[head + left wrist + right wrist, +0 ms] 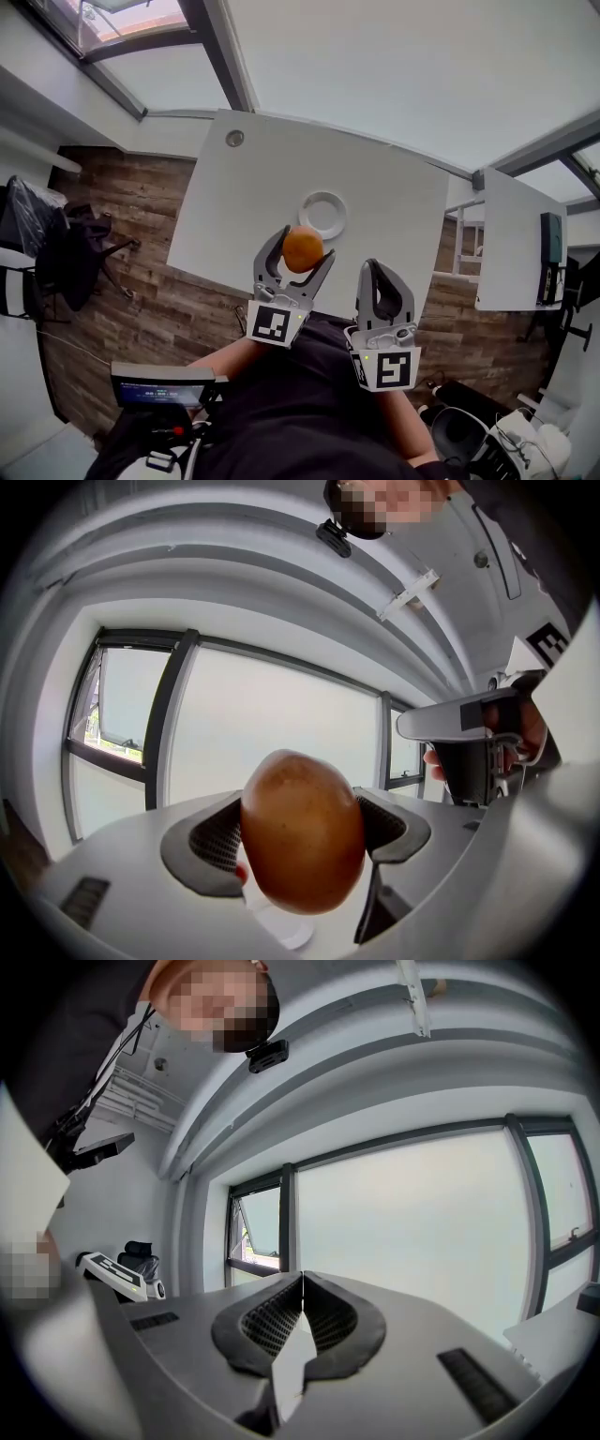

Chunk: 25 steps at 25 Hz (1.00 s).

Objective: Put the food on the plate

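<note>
**Load.** The potato (302,832) is clamped between the two ribbed pads (217,841) of the left gripper (306,246). The jaws are closed on its sides and the long axis stands roughly upright. It is carried in the air above the near part of the white table (394,202). In the head view it sits just short of the small white plate (343,214) and overlaps the plate's near rim.

**Idle tool.** The right gripper (382,265) is beside the left one and nearer the person. Its jaws are pressed fully together with nothing between them.

**Hazards, as judged from this position:**

- Slip in the grip. The potato is rounded and smooth-skinned, and the pads meet it only along narrow bands at its widest part. A tilt or a jolt of the gripper could let it pivot or slide out before it is over the plate.
- Release from height. If the jaws open well above the plate, an egg-shaped object is likely to bounce or roll onto the table — the plate looks shallow and only a little wider than the potato.
- Off-centre placement. Setting it on the rim could tip or shift the plate, since nothing holds the plate down.
- Depth error. How high the potato is above the plate cannot be read from these views — descend slowly.
</note>
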### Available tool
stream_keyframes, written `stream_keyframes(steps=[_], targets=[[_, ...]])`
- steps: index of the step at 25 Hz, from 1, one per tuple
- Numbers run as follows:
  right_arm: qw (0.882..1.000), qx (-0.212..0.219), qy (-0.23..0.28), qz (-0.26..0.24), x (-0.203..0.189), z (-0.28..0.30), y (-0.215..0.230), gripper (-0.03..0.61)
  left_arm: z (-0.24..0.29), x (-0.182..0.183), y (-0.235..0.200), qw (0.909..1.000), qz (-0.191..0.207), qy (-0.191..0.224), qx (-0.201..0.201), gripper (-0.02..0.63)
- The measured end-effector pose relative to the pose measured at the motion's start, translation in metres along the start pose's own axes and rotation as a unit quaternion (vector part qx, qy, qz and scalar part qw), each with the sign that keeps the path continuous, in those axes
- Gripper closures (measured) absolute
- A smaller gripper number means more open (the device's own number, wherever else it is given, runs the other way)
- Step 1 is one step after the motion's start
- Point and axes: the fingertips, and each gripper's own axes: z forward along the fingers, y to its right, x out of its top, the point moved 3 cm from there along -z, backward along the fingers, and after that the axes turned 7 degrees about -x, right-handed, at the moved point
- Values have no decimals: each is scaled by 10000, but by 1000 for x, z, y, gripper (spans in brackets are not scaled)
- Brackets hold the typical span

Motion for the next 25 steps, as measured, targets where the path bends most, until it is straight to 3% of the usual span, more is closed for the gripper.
stream_keyframes(steps=[7, 25], targets=[[9999, 38, -100, 1, 0, 9, 6, 571, 22, -10, -8, 9995, -175, -240, -60, 247], [9991, -260, -302, 161, -20, 38, 29, 571, 68, -66, -38, 9962, -141, -841, -152, 247]])
